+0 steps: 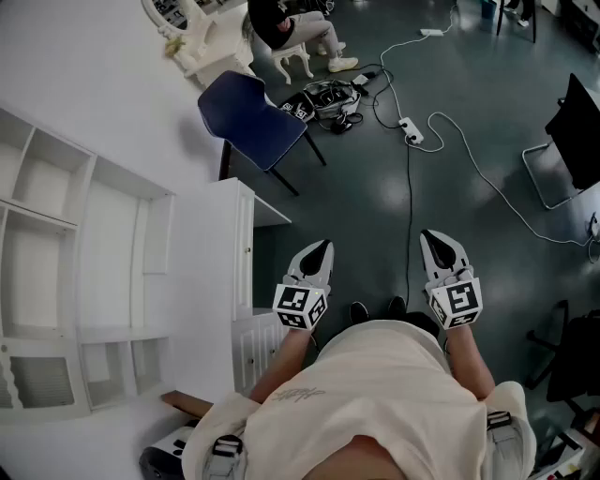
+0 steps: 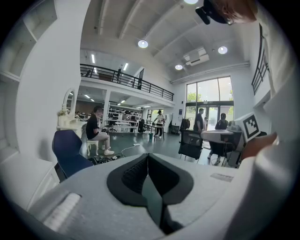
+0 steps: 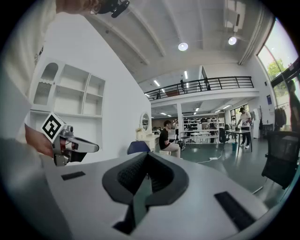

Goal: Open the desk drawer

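- The white panelled desk drawer (image 1: 255, 343) sits in the front face of the white surface (image 1: 202, 281), at the near left of the scene. Small knobs show on the front. From the head view it looks closed.
- A tall white shelf unit with open compartments (image 1: 84, 272) stands on the left side of that surface.
- The left hand-held gripper (image 1: 320, 247), grey with black pads, is held just right of the surface's front edge and apart from the drawer. Its jaws are together with nothing between them, as its own view confirms (image 2: 148, 157). It points out over the floor, slightly downward.
- The right hand-held gripper (image 1: 438, 238) is level with the left one and well to its right. Its jaws are likewise together and hold nothing (image 3: 146, 157).
- In the right gripper view the left hand-held gripper appears at the left, its square-marker cube (image 3: 51, 126) facing the camera.
- The person's cream shirt (image 1: 375, 403) fills the near centre of the head view.
- A dark blue plastic chair (image 1: 251, 117) stands on the dark grey floor (image 1: 375, 206), beyond the far end of the surface.
- A white cable with a power strip (image 1: 411, 131) runs across the floor at centre right.
- A seated person in dark clothing (image 1: 286, 28) is at the far centre.
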### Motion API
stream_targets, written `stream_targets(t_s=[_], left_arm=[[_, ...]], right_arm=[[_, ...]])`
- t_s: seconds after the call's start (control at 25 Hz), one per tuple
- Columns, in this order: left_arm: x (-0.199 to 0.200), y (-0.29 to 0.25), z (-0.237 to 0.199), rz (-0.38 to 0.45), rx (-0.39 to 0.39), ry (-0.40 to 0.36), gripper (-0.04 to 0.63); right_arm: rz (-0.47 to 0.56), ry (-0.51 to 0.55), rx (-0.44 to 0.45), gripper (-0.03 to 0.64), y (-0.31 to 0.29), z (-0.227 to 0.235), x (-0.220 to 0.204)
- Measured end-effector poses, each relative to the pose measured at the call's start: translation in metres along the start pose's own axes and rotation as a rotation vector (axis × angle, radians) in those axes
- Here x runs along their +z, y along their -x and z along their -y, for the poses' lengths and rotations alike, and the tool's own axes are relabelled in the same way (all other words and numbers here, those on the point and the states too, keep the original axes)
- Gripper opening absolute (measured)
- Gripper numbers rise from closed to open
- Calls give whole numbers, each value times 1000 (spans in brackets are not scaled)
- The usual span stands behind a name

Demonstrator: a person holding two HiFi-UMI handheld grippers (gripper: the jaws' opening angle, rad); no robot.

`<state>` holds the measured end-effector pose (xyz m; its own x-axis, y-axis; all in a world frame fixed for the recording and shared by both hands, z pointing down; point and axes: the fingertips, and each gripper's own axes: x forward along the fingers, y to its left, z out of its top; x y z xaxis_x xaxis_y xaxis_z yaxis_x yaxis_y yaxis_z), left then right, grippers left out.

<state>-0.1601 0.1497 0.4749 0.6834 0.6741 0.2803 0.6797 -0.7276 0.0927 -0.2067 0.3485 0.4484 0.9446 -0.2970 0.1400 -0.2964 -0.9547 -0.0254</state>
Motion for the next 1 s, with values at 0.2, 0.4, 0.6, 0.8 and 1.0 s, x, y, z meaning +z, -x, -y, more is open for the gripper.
stream_targets(t_s=[0.2, 0.4, 0.6, 0.8, 1.0], left_arm=[[7, -3, -2, 22, 37, -12, 17], [5, 2, -6, 26, 96, 8, 17], [-4, 6, -8, 5, 140, 5, 17], [-18, -11, 15, -13, 105, 56, 17], [-24, -21, 23, -18, 126, 45, 17]], right_arm=[[-5, 1, 19, 2, -1, 9, -2], [-22, -18, 60, 2, -9, 13, -13], [-10, 12, 109, 2, -23, 13, -4], [-52, 10, 179, 2, -35, 15, -23], [-62, 12, 226, 2, -40, 15, -29]])
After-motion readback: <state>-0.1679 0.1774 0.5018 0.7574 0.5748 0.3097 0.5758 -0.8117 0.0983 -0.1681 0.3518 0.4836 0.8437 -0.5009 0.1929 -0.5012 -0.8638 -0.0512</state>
